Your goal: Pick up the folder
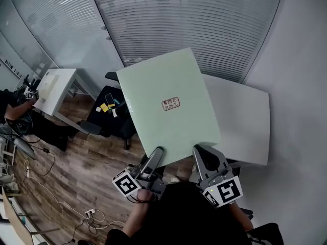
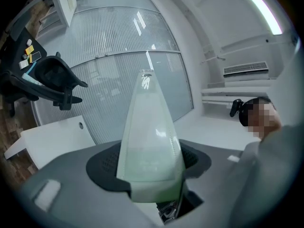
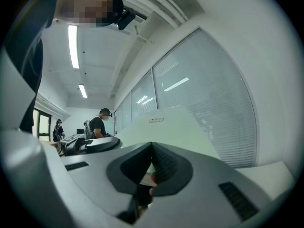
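A pale green folder (image 1: pixel 168 106) with a small label hangs in the air above the white table (image 1: pixel 245 121), held by its near edge. My left gripper (image 1: pixel 157 153) grips that edge near the left corner, and my right gripper (image 1: pixel 200 153) grips it near the right corner. In the left gripper view the folder (image 2: pixel 149 132) runs edge-on between the wide-set jaws of the left gripper (image 2: pixel 149 170), which press on its thick side. In the right gripper view the folder (image 3: pixel 175 125) stretches away from the right gripper (image 3: pixel 151 167), whose jaws are closed tight on the thin edge.
A black office chair (image 1: pixel 110 117) carrying small items stands left of the folder on the wood floor. A white desk (image 1: pixel 53 88) and a person (image 1: pixel 13 111) are at the far left. A glass wall with blinds (image 1: pixel 184 24) lies behind. Cables trail on the floor (image 1: pixel 56 193).
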Motion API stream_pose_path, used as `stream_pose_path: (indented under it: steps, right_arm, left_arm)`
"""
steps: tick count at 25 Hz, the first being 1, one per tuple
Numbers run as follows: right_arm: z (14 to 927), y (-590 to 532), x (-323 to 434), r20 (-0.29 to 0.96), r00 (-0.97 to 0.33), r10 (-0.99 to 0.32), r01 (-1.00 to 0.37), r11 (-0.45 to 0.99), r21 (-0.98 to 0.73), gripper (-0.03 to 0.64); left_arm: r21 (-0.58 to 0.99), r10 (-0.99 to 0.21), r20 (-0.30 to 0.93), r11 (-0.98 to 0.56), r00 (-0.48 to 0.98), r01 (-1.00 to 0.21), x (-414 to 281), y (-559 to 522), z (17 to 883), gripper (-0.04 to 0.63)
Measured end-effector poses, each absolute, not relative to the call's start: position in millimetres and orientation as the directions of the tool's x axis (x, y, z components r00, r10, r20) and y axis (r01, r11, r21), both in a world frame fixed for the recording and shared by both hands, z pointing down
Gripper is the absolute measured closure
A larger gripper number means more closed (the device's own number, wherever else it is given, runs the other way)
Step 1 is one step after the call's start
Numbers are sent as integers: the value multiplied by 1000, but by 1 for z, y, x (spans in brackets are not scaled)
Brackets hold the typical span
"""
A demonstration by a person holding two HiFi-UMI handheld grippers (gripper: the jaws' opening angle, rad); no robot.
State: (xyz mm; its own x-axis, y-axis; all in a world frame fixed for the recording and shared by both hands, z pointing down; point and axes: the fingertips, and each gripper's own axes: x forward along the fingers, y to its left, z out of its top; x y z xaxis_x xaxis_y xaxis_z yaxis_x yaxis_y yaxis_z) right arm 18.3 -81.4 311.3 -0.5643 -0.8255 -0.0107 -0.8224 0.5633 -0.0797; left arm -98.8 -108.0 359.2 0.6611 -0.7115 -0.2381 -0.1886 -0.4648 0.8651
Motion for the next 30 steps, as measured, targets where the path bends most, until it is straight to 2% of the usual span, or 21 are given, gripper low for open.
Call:
stream_pose_path:
  steps: [30]
  right_arm:
    - [316,-86,9,47,-578,-815,-815,572,-92,616]
  left_arm:
    - [898,-737,-205,-404,644,-175,-99,-105,375,318]
